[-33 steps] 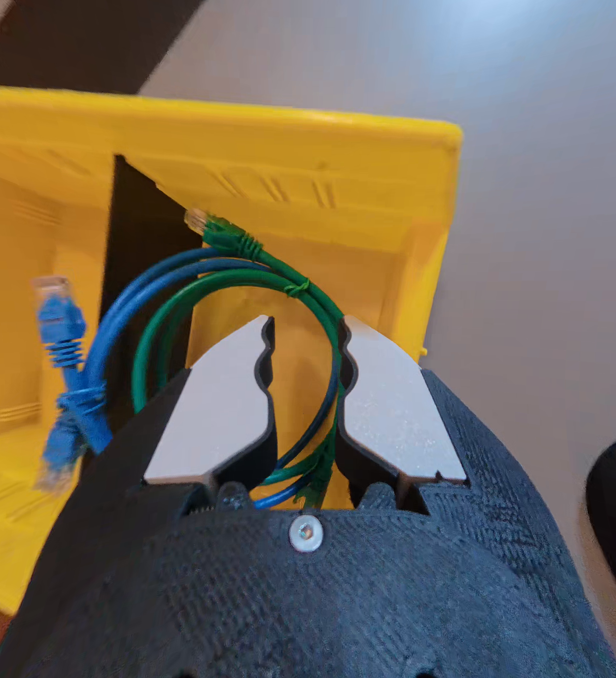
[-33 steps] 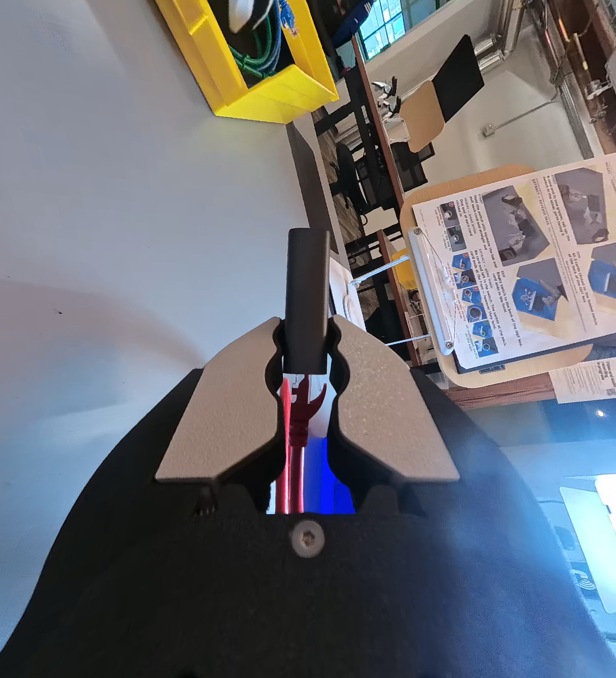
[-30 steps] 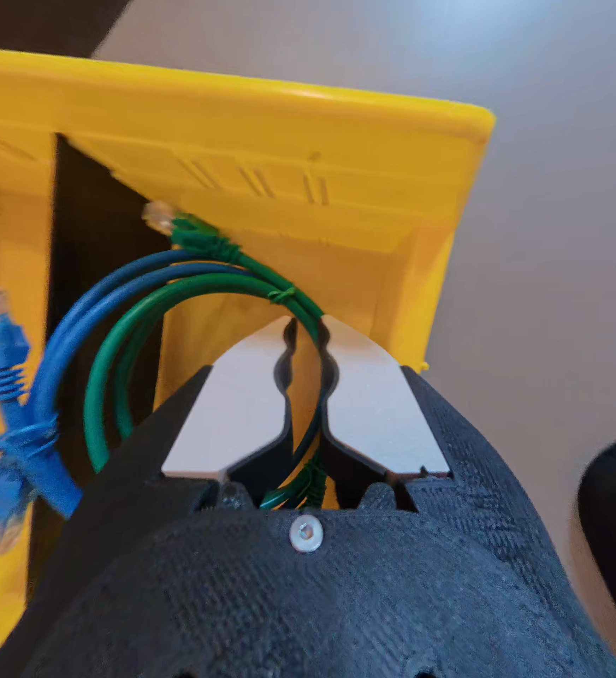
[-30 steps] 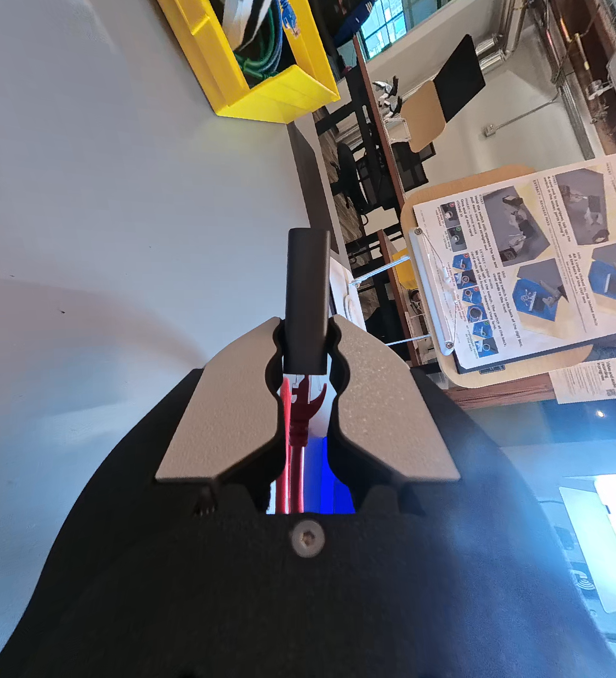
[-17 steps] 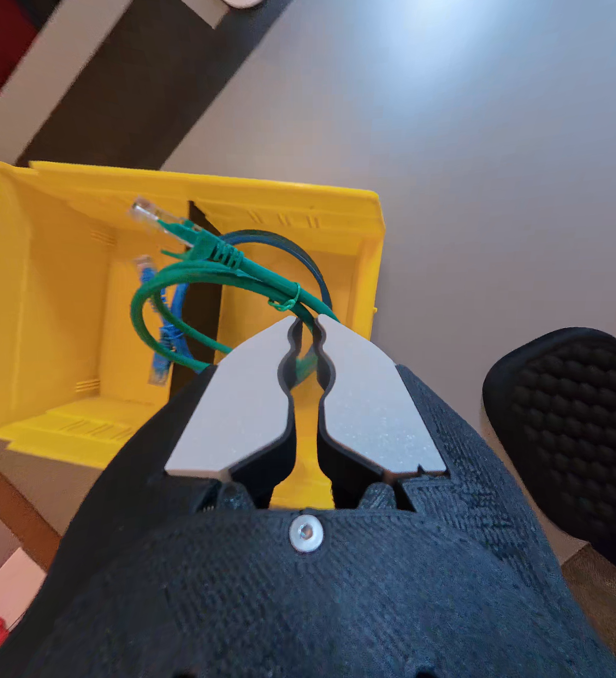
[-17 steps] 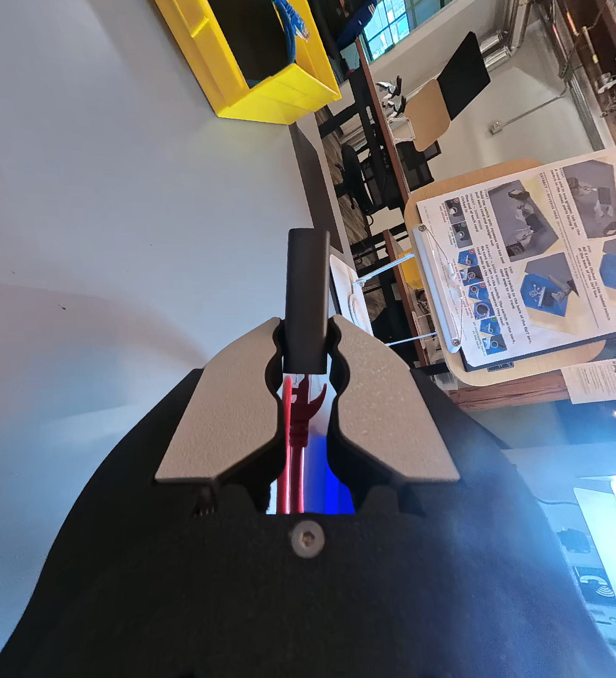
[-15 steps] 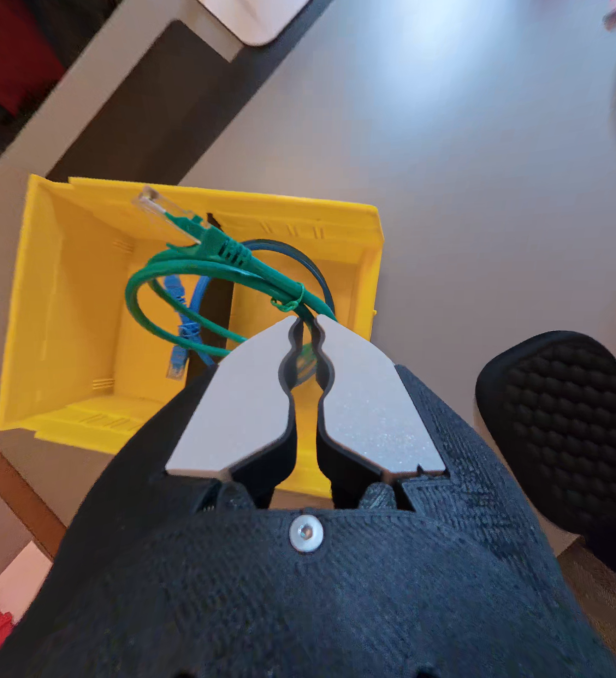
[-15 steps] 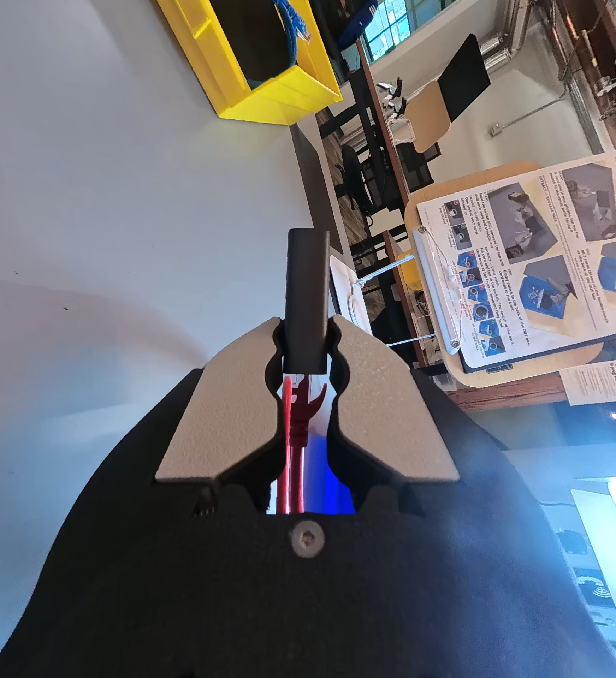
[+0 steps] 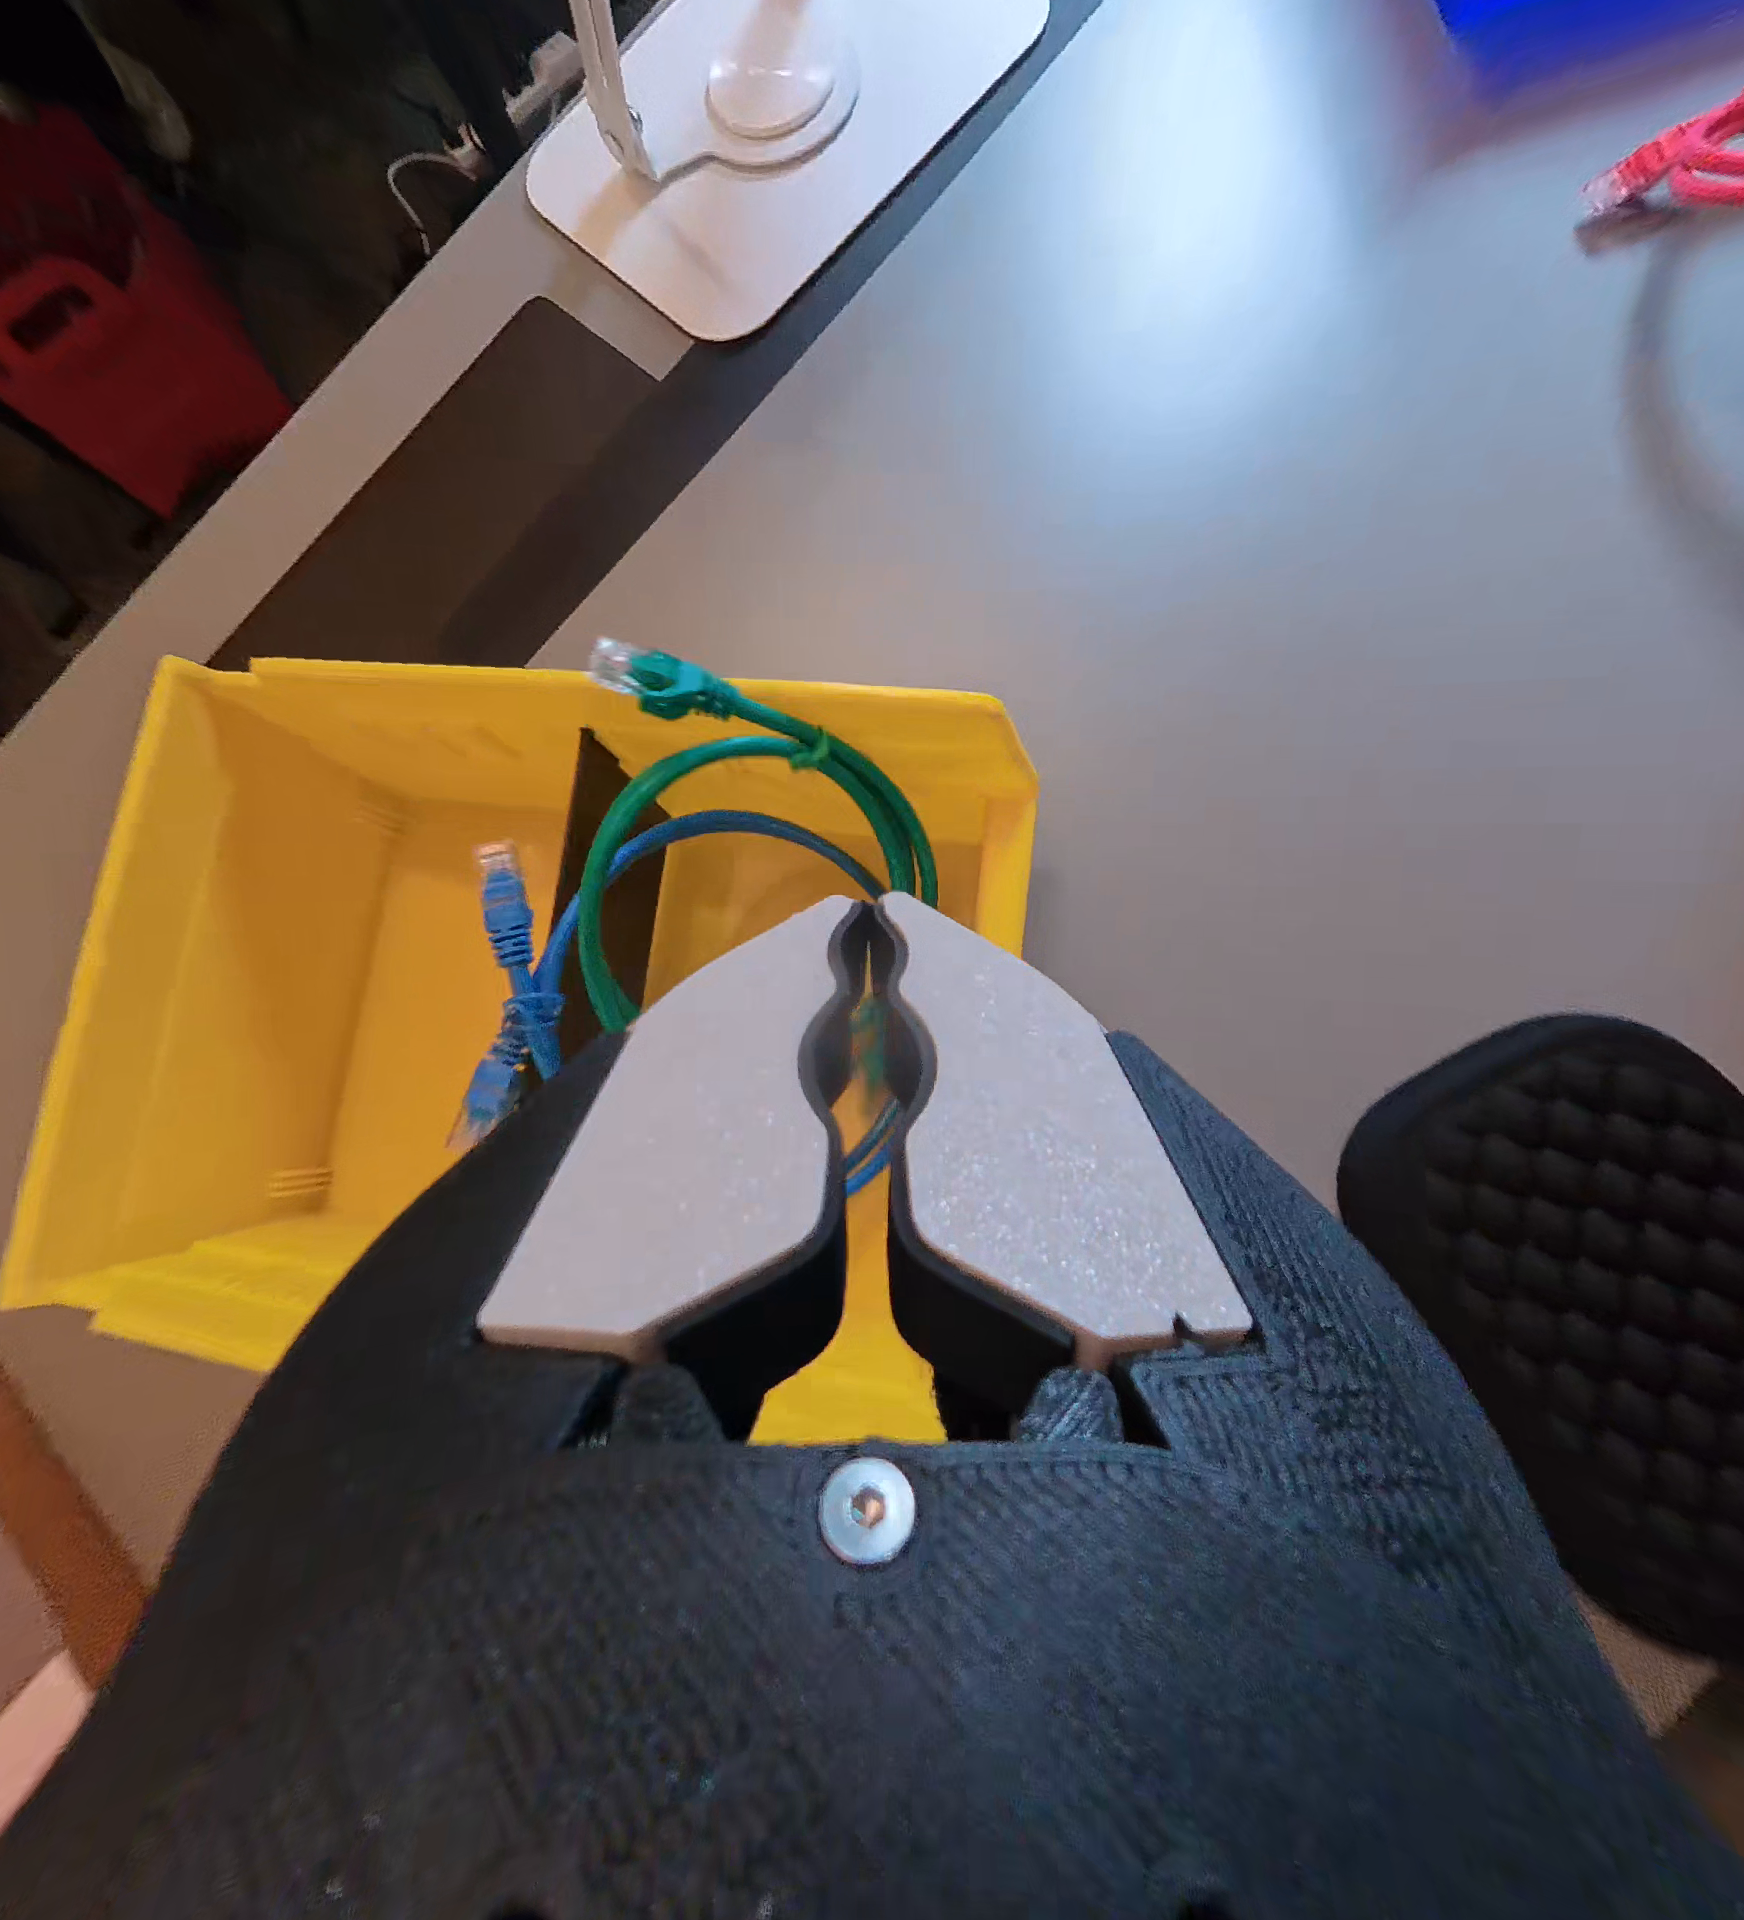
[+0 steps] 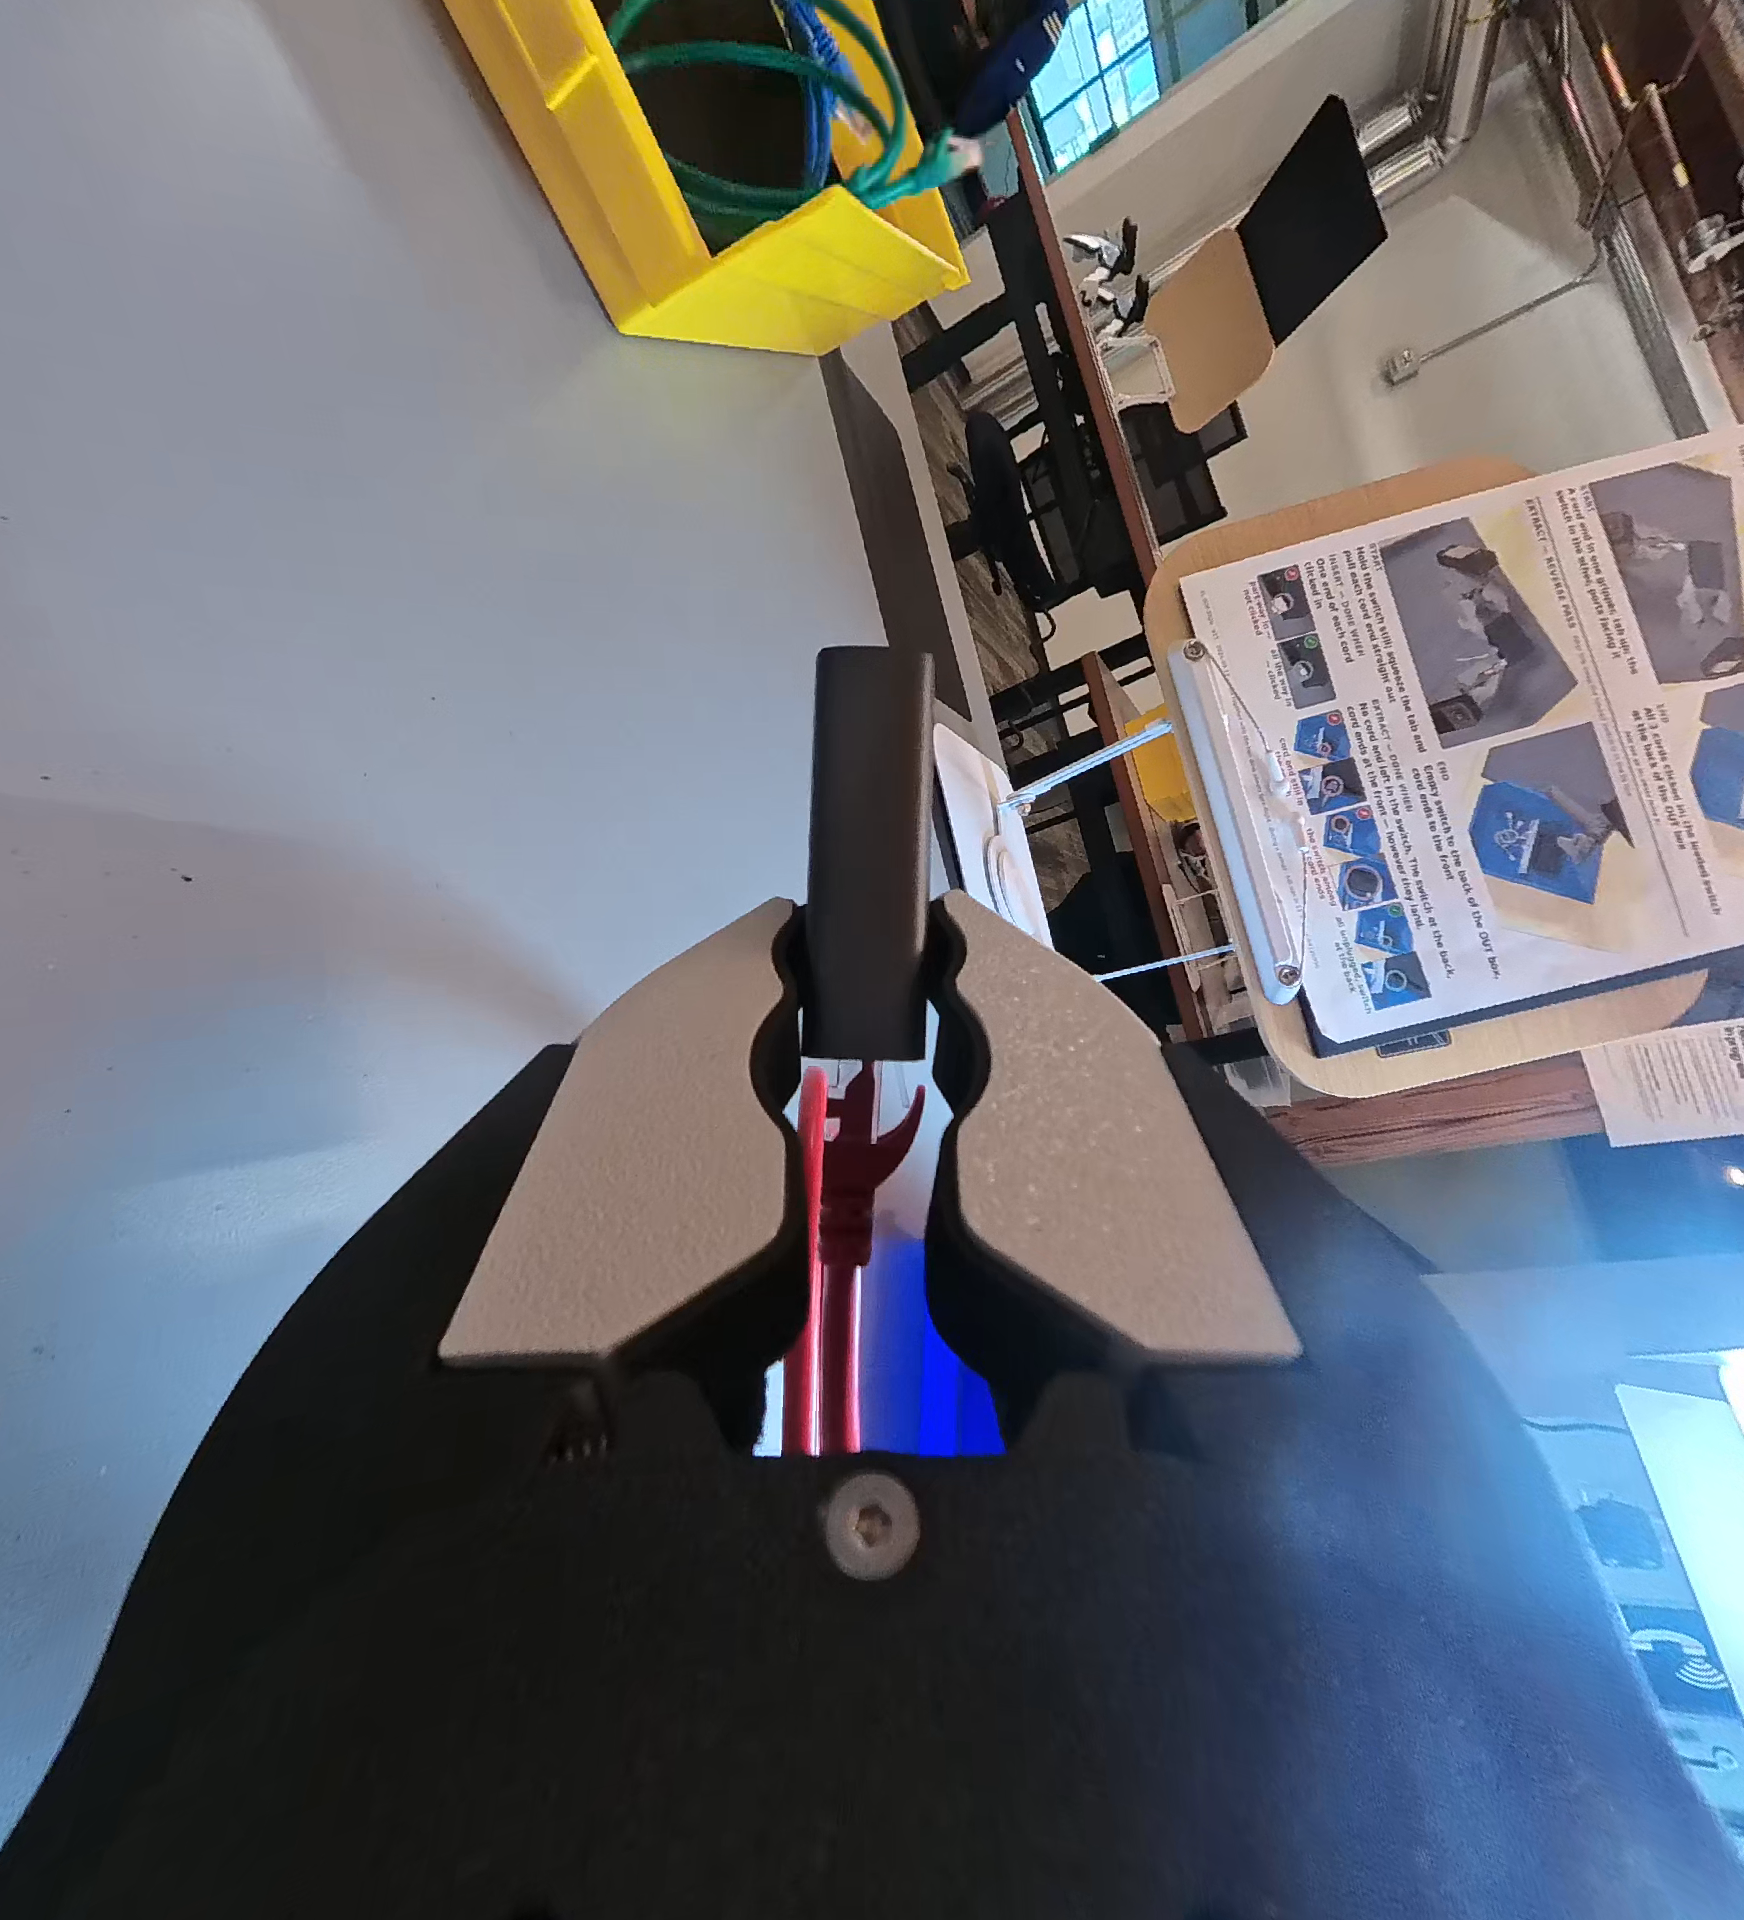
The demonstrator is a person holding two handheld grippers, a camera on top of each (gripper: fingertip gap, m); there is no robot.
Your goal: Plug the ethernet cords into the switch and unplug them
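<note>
Left gripper [image 9: 870,914] pinching looped green ethernet cord [image 9: 743,831] above yellow plastic bin [image 9: 224,935], clear plug pointing away; right gripper [image 10: 863,925] clamped on upright slim black switch [image 10: 868,831], well right of bin

A bright yellow bin [image 9: 224,935] is seen on a pale grey desk [image 9: 1263,623]. A green cord [image 9: 743,790] with a clear plug and a blue cord [image 9: 509,935] are seen over the bin. A red cord [image 9: 1720,156] is seen farther off on the desk. The left gripper [image 9: 870,920] is shown with a textured black body and speckled light grey fingers [image 9: 702,1143]. The right gripper [image 10: 866,914], black with like grey faces, is shown around a matt black switch [image 10: 868,831], under which a dark red plug [image 10: 863,1153] appears. A black chair arm [image 9: 1616,1288] with a honeycomb pattern is seen.
</note>
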